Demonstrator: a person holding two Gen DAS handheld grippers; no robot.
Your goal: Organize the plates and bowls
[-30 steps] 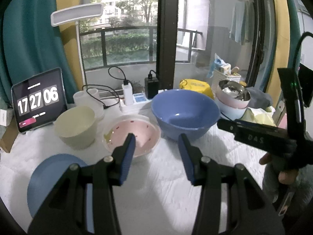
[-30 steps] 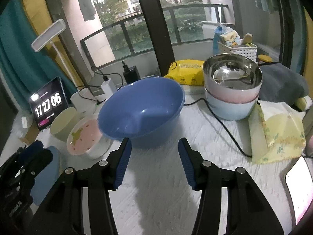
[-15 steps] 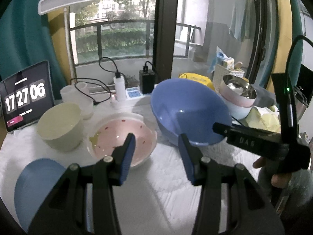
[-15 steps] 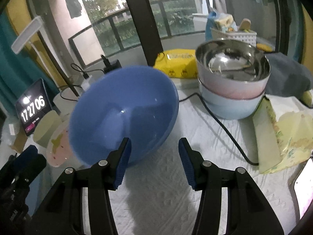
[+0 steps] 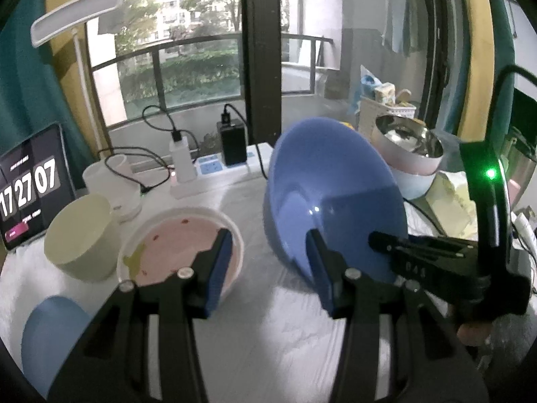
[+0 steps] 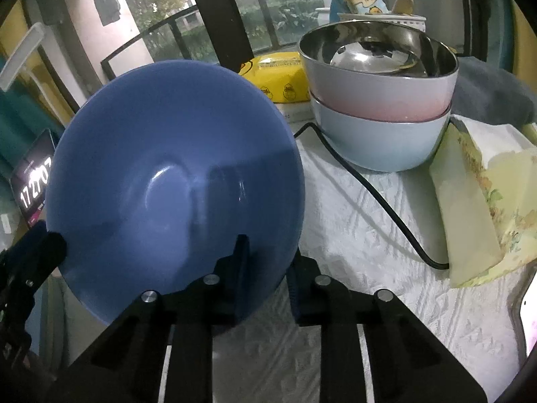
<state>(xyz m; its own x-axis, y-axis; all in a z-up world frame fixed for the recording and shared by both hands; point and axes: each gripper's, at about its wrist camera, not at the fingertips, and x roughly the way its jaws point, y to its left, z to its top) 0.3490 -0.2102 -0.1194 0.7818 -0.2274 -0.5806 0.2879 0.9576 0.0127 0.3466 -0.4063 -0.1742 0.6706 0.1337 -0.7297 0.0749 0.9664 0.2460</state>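
Note:
My right gripper (image 6: 265,268) is shut on the near rim of a large blue bowl (image 6: 174,181) and holds it tilted steeply, its opening facing me. The same blue bowl (image 5: 332,194) shows tilted in the left wrist view, with the right gripper (image 5: 379,241) clamped on its lower right rim. My left gripper (image 5: 268,262) is open and empty, hovering between the blue bowl and a pink-and-white bowl (image 5: 178,245). A cream bowl (image 5: 80,235) stands left of that. A blue plate (image 5: 50,336) lies at the near left.
A stack of a steel-lined pink bowl (image 6: 379,67) on a light blue bowl (image 6: 379,141) stands at the right. A black cable (image 6: 379,201), a yellow cloth (image 6: 486,201), a power strip (image 5: 214,168), a white cup (image 5: 114,181) and a clock tablet (image 5: 30,188) lie around.
My right gripper has closed on the blue bowl's rim and tipped it up from flat on the table to steeply tilted. My left gripper has moved closer to the bowls.

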